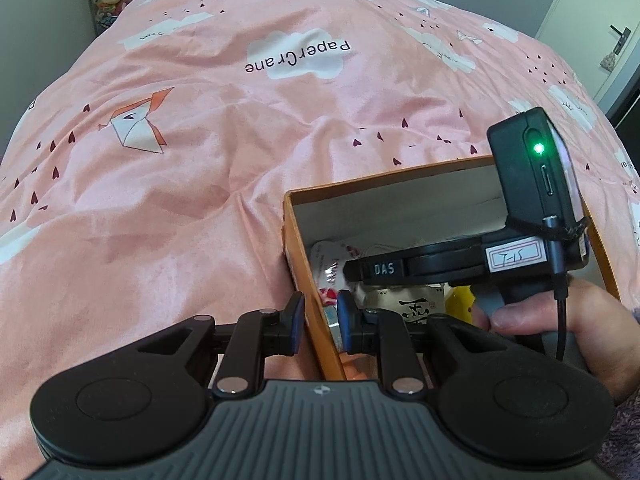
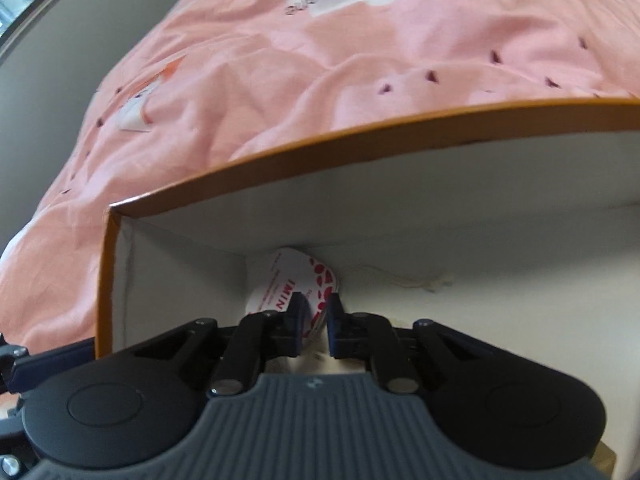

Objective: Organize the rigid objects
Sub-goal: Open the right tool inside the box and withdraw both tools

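Between the right gripper's (image 2: 314, 322) two pads, down inside the orange box (image 2: 280, 152), sits a white packet printed with red petals (image 2: 296, 280); the fingers stand slightly apart around its near edge, and I cannot tell whether they touch it. It looks light, glossy and probably slippery, so the flat edge seems the best place to pinch. At nine o'clock from there, the left gripper (image 1: 319, 322) straddles the box's left wall (image 1: 316, 332), fingers spread, one outside and one inside. That thin card wall should be stiff but crushable. Beyond lies the pink quilt (image 1: 200, 180).
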Tool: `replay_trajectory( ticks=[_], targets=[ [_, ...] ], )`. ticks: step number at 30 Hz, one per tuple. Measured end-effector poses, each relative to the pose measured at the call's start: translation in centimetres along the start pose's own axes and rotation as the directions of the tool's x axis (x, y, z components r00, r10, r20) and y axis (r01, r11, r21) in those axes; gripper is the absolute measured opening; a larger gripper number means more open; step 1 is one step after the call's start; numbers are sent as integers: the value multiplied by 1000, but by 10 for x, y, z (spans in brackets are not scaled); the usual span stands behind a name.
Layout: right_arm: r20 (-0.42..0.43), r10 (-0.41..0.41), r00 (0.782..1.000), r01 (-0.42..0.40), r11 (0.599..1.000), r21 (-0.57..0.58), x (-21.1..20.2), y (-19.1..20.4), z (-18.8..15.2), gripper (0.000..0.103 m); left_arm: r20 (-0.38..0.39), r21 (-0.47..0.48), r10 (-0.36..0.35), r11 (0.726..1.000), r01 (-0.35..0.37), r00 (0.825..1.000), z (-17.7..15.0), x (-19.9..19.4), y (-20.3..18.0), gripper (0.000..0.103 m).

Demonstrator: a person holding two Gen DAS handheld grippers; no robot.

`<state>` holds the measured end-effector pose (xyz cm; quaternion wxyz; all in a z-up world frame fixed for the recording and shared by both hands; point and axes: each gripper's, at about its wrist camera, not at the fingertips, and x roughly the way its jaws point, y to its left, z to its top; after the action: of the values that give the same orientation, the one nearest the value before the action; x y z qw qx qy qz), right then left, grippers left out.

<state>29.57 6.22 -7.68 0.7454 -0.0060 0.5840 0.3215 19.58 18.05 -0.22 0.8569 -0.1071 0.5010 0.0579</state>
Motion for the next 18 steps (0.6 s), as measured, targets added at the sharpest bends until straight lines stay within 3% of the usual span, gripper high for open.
replay_trajectory(
  ticks=[8,15,18],
  targets=[
    [5,31,999,-31,999,-13,-5,2,2,8,24,-3,-10,1000,10,1000,-4,-8,-1,23],
    [61,0,998,7,992,-125,-54,16,-17,14,121,32,-30,999,26,992,-16,-42,-21,23],
    [128,-25,991,48,983,-176,-86,17,-34,14,172,51,-40,998,32,984,-26,-62,-34,23]
  ],
)
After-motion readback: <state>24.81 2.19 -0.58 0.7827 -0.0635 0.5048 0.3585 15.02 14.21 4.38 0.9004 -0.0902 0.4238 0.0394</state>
